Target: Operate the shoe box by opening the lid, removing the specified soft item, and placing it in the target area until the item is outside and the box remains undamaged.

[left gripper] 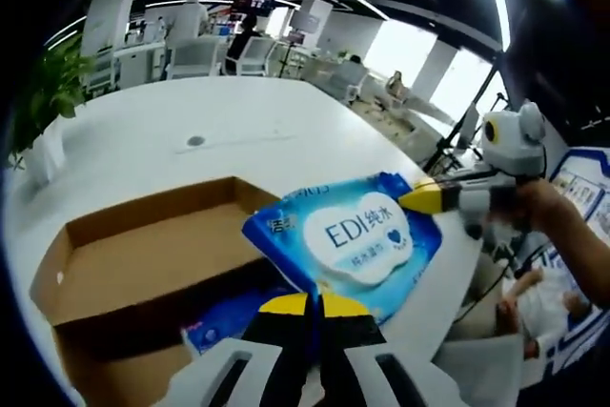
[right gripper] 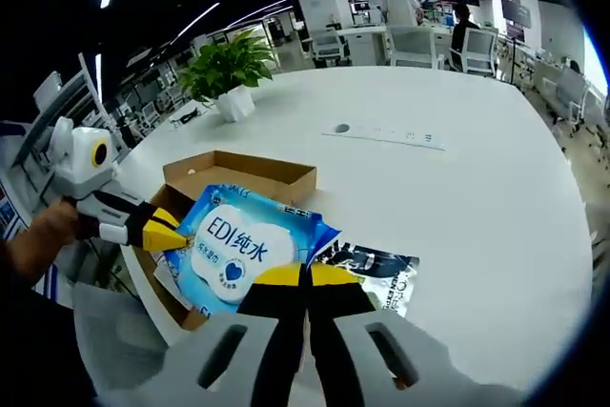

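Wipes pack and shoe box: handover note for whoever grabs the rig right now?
Left gripper: shut on one edge of the blue wipes pack.
Right gripper: shut on the opposite edge of the pack, so both hold it at once.
The pack is lifted above the open cardboard shoe box, which sits near the edge of the white table. A dark foil packet lies on the table beside the box.
Done: box opened, pack gripped and raised out of it. No damage visible on the box.
Left: carry the pack clear of the box, set it on the table, release both grippers.
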`<control>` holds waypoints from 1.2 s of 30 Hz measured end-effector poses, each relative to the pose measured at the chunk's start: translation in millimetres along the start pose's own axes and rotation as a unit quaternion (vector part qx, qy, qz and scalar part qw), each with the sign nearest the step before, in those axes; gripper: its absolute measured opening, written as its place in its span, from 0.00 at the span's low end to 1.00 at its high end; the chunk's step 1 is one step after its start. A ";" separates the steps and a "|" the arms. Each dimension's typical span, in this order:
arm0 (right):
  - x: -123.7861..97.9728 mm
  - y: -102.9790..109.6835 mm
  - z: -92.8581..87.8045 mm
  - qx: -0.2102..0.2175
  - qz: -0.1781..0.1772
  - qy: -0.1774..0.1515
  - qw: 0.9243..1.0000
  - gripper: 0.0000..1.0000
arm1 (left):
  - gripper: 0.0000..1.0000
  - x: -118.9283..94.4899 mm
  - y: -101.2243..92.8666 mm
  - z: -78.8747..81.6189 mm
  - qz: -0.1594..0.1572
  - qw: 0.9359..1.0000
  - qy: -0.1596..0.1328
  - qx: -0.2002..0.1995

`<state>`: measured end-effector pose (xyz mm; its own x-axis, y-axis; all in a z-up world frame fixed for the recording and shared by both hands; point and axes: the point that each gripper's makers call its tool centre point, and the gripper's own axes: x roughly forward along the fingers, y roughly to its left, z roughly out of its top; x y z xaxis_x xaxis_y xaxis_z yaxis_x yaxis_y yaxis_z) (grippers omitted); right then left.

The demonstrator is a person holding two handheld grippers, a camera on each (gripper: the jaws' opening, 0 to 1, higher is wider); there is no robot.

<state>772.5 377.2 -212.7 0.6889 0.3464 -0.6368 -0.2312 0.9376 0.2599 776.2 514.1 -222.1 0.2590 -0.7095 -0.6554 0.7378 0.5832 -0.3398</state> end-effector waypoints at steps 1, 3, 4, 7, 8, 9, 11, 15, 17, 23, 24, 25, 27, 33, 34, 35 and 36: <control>-1.5 -4.7 -0.9 0.002 -0.003 0.001 1.000 0.00 | 0.01 2.7 -2.8 1.5 -0.002 1.000 0.000 0.001; -3.9 -10.2 -2.5 0.003 -0.007 0.002 1.000 0.00 | 0.01 6.1 -7.0 3.4 -0.005 1.000 0.000 0.003; -6.9 -10.6 -5.6 0.004 -0.010 0.002 1.000 0.00 | 0.01 8.6 -9.9 4.8 -0.007 1.000 0.000 0.003; -10.0 -17.4 -7.6 0.006 -0.015 0.002 1.000 0.00 | 0.01 13.7 -15.6 8.0 -0.009 1.000 0.000 0.006; -11.3 -21.5 -8.4 0.008 -0.018 0.002 1.000 0.00 | 0.01 16.3 -18.0 9.6 -0.010 1.000 0.000 0.009; -12.1 -23.6 -8.8 0.010 -0.020 0.002 1.000 0.00 | 0.01 18.3 -19.4 10.5 -0.011 1.000 0.001 0.011; -13.3 -28.9 -9.1 0.013 -0.023 0.002 1.000 0.00 | 0.01 22.4 -22.7 12.2 -0.014 1.000 0.003 0.013; -17.7 -37.8 -8.1 0.022 -0.029 -0.004 0.999 0.00 | 0.01 26.9 -28.8 16.6 -0.018 1.000 0.002 0.015; -19.7 -42.4 -8.2 0.024 -0.033 -0.006 0.999 0.00 | 0.01 29.1 -32.9 19.2 -0.021 1.000 0.001 0.017; -22.5 -56.4 -8.5 0.030 -0.041 -0.010 0.999 0.00 | 0.01 37.7 -42.7 23.4 -0.026 0.999 0.000 0.024; -23.0 -59.8 -9.2 0.031 -0.043 -0.011 0.999 0.00 | 0.01 39.2 -44.1 23.9 -0.027 0.999 0.000 0.024; -23.2 -61.0 -9.9 0.032 -0.045 -0.011 0.998 0.00 | 0.01 41.9 -45.6 24.6 -0.027 0.999 0.000 0.025; -23.6 -62.2 -11.9 0.032 -0.047 -0.010 0.998 0.00 | 0.01 46.6 -47.2 24.8 -0.027 0.999 0.002 0.027; -17.5 -74.5 -19.4 0.036 -0.052 -0.005 0.998 0.00 | 0.01 59.1 -46.1 21.8 -0.026 0.999 0.012 0.029; -15.3 -74.1 -22.2 0.037 -0.052 -0.002 0.998 0.00 | 0.01 61.1 -45.0 20.7 -0.025 0.999 0.016 0.030; -15.0 -73.6 -23.6 0.036 -0.052 -0.001 0.998 0.00 | 0.01 62.4 -44.3 19.8 -0.025 0.999 0.018 0.030; -13.9 -72.9 -25.5 0.035 -0.051 0.000 0.998 0.00 | 0.01 64.4 -42.7 18.5 -0.023 0.999 0.021 0.030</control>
<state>762.2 304.9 -241.3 0.7058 0.2486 -0.6633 -0.1104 0.9636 0.2436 772.9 436.2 -237.3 0.1980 -0.7173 -0.6680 0.7854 0.5239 -0.3297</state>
